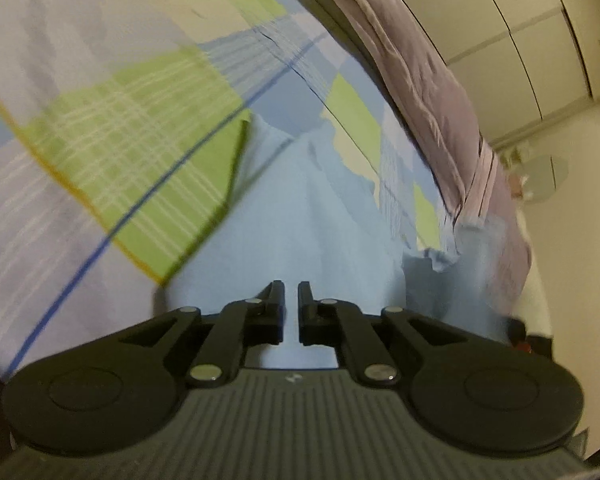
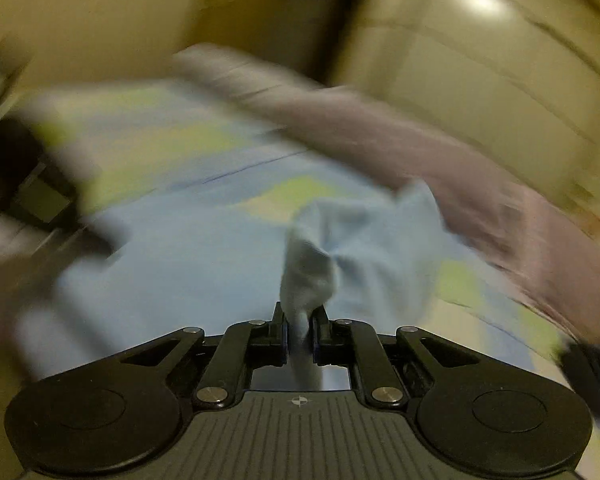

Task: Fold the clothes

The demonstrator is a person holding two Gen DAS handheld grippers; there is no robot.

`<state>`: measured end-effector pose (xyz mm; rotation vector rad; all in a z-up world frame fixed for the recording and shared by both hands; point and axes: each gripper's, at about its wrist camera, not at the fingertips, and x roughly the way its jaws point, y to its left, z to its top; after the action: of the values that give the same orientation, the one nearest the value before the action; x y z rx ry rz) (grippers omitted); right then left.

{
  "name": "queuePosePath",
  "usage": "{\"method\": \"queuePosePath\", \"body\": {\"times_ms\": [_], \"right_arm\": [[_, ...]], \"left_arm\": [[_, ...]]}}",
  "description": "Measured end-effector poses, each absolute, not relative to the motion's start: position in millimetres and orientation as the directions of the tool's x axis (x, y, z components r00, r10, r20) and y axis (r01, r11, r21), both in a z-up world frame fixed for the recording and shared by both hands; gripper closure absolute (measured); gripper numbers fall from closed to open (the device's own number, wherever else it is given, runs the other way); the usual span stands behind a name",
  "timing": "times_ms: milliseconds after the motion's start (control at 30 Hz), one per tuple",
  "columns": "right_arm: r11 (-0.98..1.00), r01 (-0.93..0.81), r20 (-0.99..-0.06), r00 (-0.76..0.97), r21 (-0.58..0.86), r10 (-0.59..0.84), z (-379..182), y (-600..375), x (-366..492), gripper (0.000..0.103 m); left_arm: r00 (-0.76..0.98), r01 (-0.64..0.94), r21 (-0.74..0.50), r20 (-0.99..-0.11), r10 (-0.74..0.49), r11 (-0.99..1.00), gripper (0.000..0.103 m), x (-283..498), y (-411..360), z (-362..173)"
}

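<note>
The light-blue garment (image 1: 300, 216) lies on the bed's plaid sheet (image 1: 112, 128), running straight ahead of the left tool (image 1: 291, 300) along its pointing line. That tool's jaws stand slightly apart with blue cloth beneath them; whether they pinch any, I cannot tell. The right tool (image 2: 300, 320) is clamped on a bunched fold of the garment, which rises directly ahead of it. A mauve blanket (image 1: 428, 92) lies beyond, to the right. The right tool, already gripping, looks better placed to lead the fold.

A plaid bedsheet (image 1: 132, 152) lies beside a mauve blanket (image 1: 428, 92) and cream wardrobe doors (image 1: 512, 20).
</note>
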<state>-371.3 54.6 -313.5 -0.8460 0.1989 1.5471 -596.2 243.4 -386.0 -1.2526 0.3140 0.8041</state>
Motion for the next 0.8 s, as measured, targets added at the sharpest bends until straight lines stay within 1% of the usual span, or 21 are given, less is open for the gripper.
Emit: {"method": "queuePosePath", "body": {"times_ms": [33, 67, 100, 133, 200, 233, 267, 367, 433, 467, 500, 567, 667, 700, 733, 767, 800], "right_arm": [[-0.253, -0.899, -0.657, 0.049, -0.357, 0.752, -326.0, 59.3, -380.6, 0.088], [-0.29, -0.881, -0.676, 0.045, -0.373, 0.735, -334.6, 59.8, -386.1, 0.08], [-0.317, -0.863, -0.683, 0.044, -0.394, 0.729, -341.7, 58.4, -390.9, 0.079], [-0.329, -0.852, -0.68, 0.043, -0.408, 0.731, -342.8, 56.1, -391.4, 0.076], [-0.32, -0.874, -0.681, 0.017, -0.366, 0.732, -336.3, 53.1, -379.4, 0.063], [-0.311, -0.889, -0.678, -0.001, -0.336, 0.735, -330.5, 50.8, -371.2, 0.047], [-0.303, -0.901, -0.671, -0.018, -0.311, 0.741, -322.7, 51.5, -361.3, 0.038], [-0.286, -0.933, -0.625, -0.089, -0.221, 0.775, -296.3, 37.3, -332.4, 0.037], [-0.24, -0.959, -0.588, -0.108, -0.15, 0.801, -281.8, 30.3, -310.0, 0.037], [-0.184, -0.978, -0.581, -0.094, -0.097, 0.808, -277.7, 31.8, -295.2, 0.037], [-0.103, -0.994, -0.597, -0.068, -0.025, 0.799, -278.6, 35.7, -276.2, 0.037], [0.087, -0.988, -0.649, -0.015, 0.124, 0.76, -285.0, 44.5, -233.6, 0.038], [0.37, -0.871, -0.739, 0.013, 0.323, 0.674, -306.8, 52.7, -175.3, 0.039], [0.422, -0.826, -0.756, -0.008, 0.375, 0.655, -314.1, 57.1, -163.5, 0.042], [0.456, -0.784, -0.766, -0.038, 0.421, 0.642, -321.1, 62.3, -154.8, 0.053], [0.49, -0.738, -0.773, -0.068, 0.464, 0.63, -328.2, 67.4, -146.1, 0.06], [0.512, -0.706, -0.78, -0.093, 0.49, 0.619, -333.7, 72.3, -141.3, 0.06]], "left_arm": [[0.697, -0.681, -0.729, -0.614, 0.37, 0.074, 0.099, -601.0, 243.8, -386.9], [0.7, -0.676, -0.734, -0.612, 0.368, 0.064, 0.099, -603.9, 244.0, -388.0], [0.702, -0.672, -0.738, -0.61, 0.366, 0.057, 0.099, -606.0, 244.1, -388.6], [0.704, -0.668, -0.742, -0.608, 0.366, 0.054, 0.099, -607.4, 243.9, -388.7], [0.708, -0.663, -0.747, -0.605, 0.365, 0.046, 0.099, -608.5, 244.2, -388.6], [0.712, -0.659, -0.751, -0.601, 0.364, 0.048, 0.099, -607.9, 243.8, -386.5], [0.716, -0.654, -0.755, -0.596, 0.363, 0.05, 0.099, -607.1, 243.3, -384.2], [0.742, -0.632, -0.771, -0.57, 0.353, 0.083, 0.097, -601.9, 241.4, -374.3], [0.77, -0.607, -0.787, -0.549, 0.325, 0.109, 0.09, -591.6, 243.3, -369.7], [0.785, -0.592, -0.797, -0.537, 0.307, 0.12, 0.084, -585.2, 245.3, -368.4], [0.794, -0.584, -0.802, -0.533, 0.292, 0.125, 0.082, -578.0, 247.8, -369.0], [0.812, -0.568, -0.812, -0.525, 0.255, 0.136, 0.081, -560.9, 255.4, -372.0], [0.817, -0.571, -0.807, -0.539, 0.207, 0.15, 0.08, -534.9, 271.0, -379.7], [0.809, -0.584, -0.795, -0.555, 0.194, 0.163, 0.08, -525.7, 275.2, -381.5], [0.8, -0.599, -0.781, -0.572, 0.182, 0.177, 0.079, -516.5, 279.3, -383.2], [0.79, -0.612, -0.767, -0.589, 0.17, 0.191, 0.078, -507.2, 283.4, -384.9], [0.789, -0.615, -0.763, -0.595, 0.156, 0.199, 0.076, -500.5, 286.0, -386.6]]}}
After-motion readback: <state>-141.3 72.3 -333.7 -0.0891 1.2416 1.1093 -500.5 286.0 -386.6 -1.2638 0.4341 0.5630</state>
